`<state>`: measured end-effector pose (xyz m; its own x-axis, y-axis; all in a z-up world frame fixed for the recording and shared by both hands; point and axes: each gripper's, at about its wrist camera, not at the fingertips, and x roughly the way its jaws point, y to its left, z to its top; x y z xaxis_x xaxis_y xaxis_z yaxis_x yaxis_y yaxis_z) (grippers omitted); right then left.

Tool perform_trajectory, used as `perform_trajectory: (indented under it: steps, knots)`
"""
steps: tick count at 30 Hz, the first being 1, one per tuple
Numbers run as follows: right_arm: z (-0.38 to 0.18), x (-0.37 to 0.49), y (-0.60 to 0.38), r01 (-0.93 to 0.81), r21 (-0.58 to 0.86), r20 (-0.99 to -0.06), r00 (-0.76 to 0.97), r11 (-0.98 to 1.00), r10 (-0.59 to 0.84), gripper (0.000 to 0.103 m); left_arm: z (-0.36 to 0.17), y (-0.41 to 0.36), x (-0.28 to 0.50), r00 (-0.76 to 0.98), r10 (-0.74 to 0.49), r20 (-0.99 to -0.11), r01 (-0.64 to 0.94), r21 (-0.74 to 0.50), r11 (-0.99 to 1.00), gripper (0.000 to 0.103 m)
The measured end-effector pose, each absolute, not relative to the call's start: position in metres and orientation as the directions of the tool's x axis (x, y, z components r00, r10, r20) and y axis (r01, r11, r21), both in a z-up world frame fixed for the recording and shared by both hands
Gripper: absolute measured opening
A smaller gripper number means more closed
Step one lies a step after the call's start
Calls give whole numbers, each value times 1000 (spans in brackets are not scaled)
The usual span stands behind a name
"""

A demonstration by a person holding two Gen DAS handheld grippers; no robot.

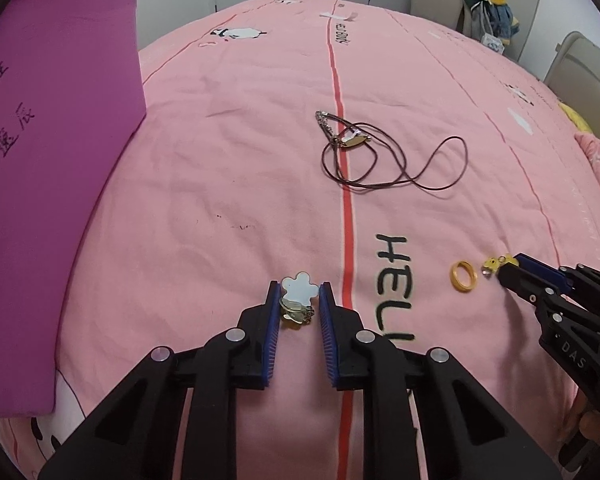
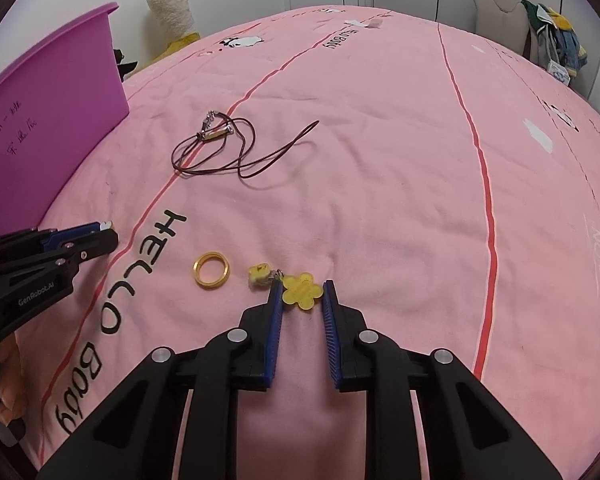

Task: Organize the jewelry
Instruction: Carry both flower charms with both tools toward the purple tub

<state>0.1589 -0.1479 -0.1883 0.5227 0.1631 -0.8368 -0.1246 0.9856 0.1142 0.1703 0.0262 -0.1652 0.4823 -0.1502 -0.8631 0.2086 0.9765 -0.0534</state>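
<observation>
Pink fabric fills both views: we see a bed cover (image 1: 228,168) printed with red stripes and black lettering, and everything lies on it. To the left of our left hand-held gripper (image 1: 299,294) stands a purple bin (image 1: 56,120) with dark handwriting on its wall, well apart from the jewelry. Ahead of both tools, up the bed, a brown cord necklace (image 1: 380,156) lies in loose loops with a small gold pendant and a metal clasp, touching one red stripe. Our left hand-held gripper has its blue pads drawn in narrow against the two sides of a white flower charm (image 1: 298,290), whose gold clip sits just behind the flower, nearer the tool; we hold that charm. Between the two tools, nearer the right one, a gold ring (image 2: 211,270) lies flat, touching nothing. Our right hand-held gripper (image 2: 302,292) is closed to a narrow gap on a yellow flower charm (image 2: 302,291), the pads pressing its petals from either side. Just left of that tool's left pad sits a small yellow bead piece (image 2: 259,273), linked to the flower by a tiny metal ring. In the right wrist view part of a hand (image 2: 0,380) shows at the lower left edge, under the left tool's black frame.
</observation>
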Motion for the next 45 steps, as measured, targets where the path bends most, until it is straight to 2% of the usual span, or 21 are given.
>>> perform_trajectory:
  steps: [12,24,37,45]
  knots:
    - [-165,128,-161,-80,171,-825,533,982,187,19,-138,29,143,487,-199,-851,221,-101,970,19]
    - [-103,77,-154,-98,180,-786,584,979,203,19,-80,40,99,563,-219,-797,210,-119,971,19]
    - [3,42,-102,-209,203,-661,691,957,291,19,22,81,52,698,-257,-668,233,-128,964,19]
    - [59,60,-36,-348,207,-584,706,914,401,19,70,135,58,766,-181,-617,149,-103,983,19]
